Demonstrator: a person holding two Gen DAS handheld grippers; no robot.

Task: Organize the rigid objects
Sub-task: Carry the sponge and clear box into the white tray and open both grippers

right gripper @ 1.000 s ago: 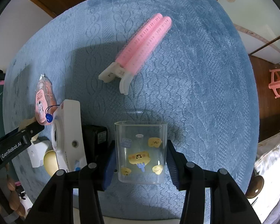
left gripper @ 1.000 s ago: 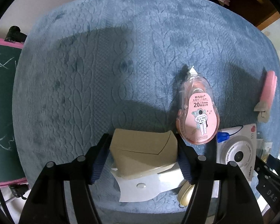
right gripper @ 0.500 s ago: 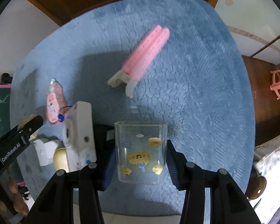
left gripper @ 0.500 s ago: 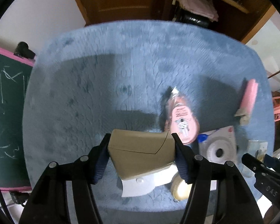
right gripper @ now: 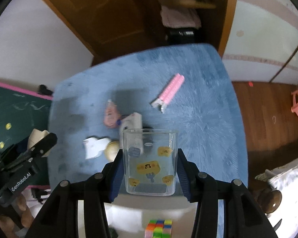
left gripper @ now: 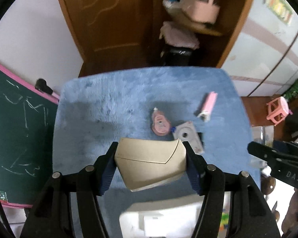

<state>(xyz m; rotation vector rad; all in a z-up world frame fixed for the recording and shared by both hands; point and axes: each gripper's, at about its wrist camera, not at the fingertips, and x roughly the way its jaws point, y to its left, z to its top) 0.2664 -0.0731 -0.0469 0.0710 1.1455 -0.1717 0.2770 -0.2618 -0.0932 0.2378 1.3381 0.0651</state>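
My left gripper [left gripper: 150, 152] is shut on a beige angular box [left gripper: 149, 166], held well above the blue mat [left gripper: 99, 109]. In the right wrist view my right gripper [right gripper: 150, 154] is shut on a clear cup [right gripper: 149, 164] with yellow cheese stickers, also high over the mat. On the mat lie a pink correction tape [left gripper: 160, 124], a white instant camera [left gripper: 187, 136] and a pink hair clip [left gripper: 207, 106]. A white piece [right gripper: 94, 146] and a round beige thing [right gripper: 112, 148] lie left of the cup.
A green chalkboard [left gripper: 14, 129] with a pink frame stands left of the mat. Behind it are a wooden door [left gripper: 109, 19] and shelves. A pink stool [left gripper: 278, 112] is on the floor at the right. A coloured cube [right gripper: 159, 228] shows below the cup.
Both grippers have risen high above the mat with the beige box and the clear cup still in them. The mat and its objects now look much smaller, and the room behind shows.
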